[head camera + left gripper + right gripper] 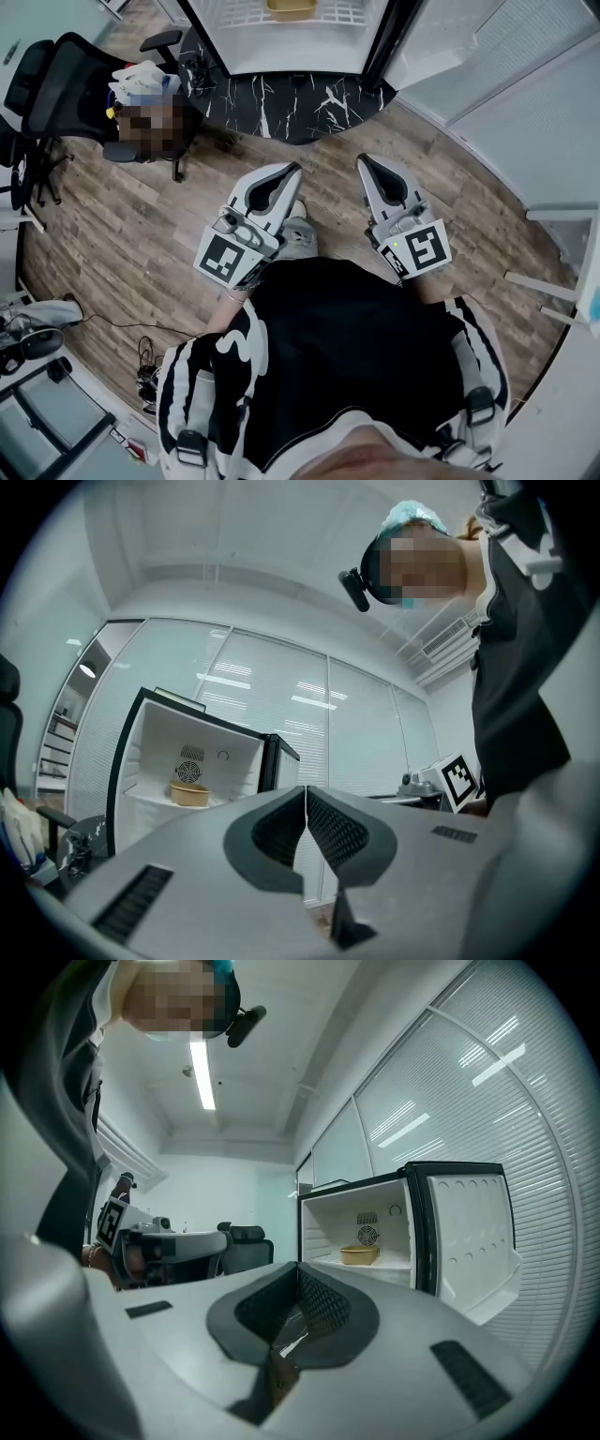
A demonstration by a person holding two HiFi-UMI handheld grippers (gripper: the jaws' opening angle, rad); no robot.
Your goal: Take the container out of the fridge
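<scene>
Head view: the left gripper point(291, 176) and right gripper point(367, 167) hover over the wood floor point(122, 234). At 12 o'clock a black marbled mat point(281, 103) lies before the open fridge point(300, 58), and an office chair point(52, 80) stands at 10. Left gripper view: the jaws are pressed together and empty, and the container point(188, 793) sits on the fridge shelf at 9 o'clock. Right gripper view: the jaws are closed with nothing held. The container is at 1 o'clock, beside a wall of blinds point(487, 1091).
</scene>
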